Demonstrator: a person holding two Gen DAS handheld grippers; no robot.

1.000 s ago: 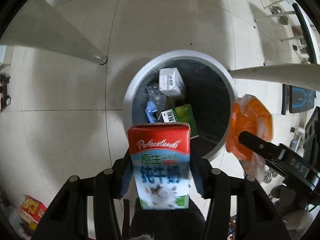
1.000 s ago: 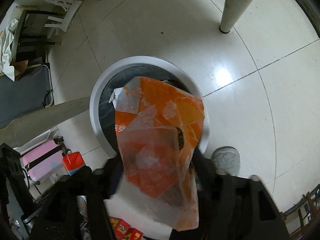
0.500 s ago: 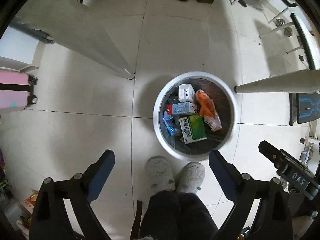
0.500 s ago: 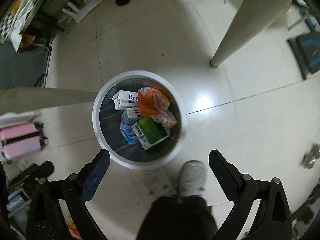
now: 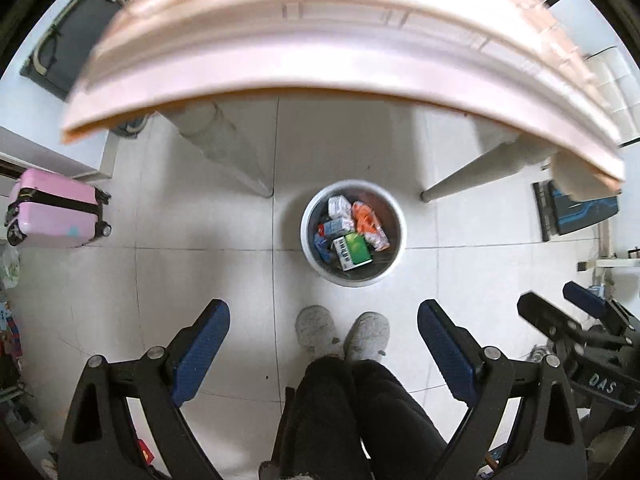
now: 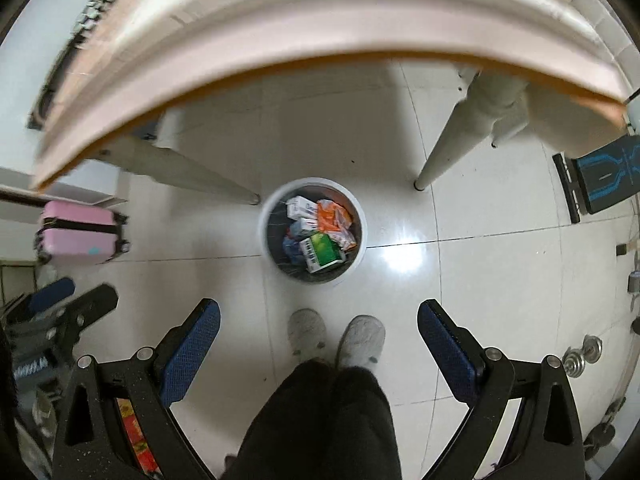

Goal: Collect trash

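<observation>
Orange wrapper (image 5: 366, 220) and cartons lie in the bin (image 5: 394, 256), so with left gripper (image 5: 323, 342) and right gripper (image 6: 319, 340) jaws spread empty, the next move likely means seeking more trash on the worktop (image 5: 320, 64).

Glossy white tiled floor (image 6: 500, 280) below me; pale peach table edge (image 5: 320, 68) fills the frame's top; pink hard-shell suitcase (image 5: 56, 214) at left.

Left gripper (image 5: 323, 322) points straight down, jaws spread wide, nothing between them. Right gripper (image 6: 319, 320) points down too, jaws wide apart and empty. Person's dark-trousered legs (image 5: 352, 412) and grey slippers (image 5: 342, 332) stand below.
</observation>
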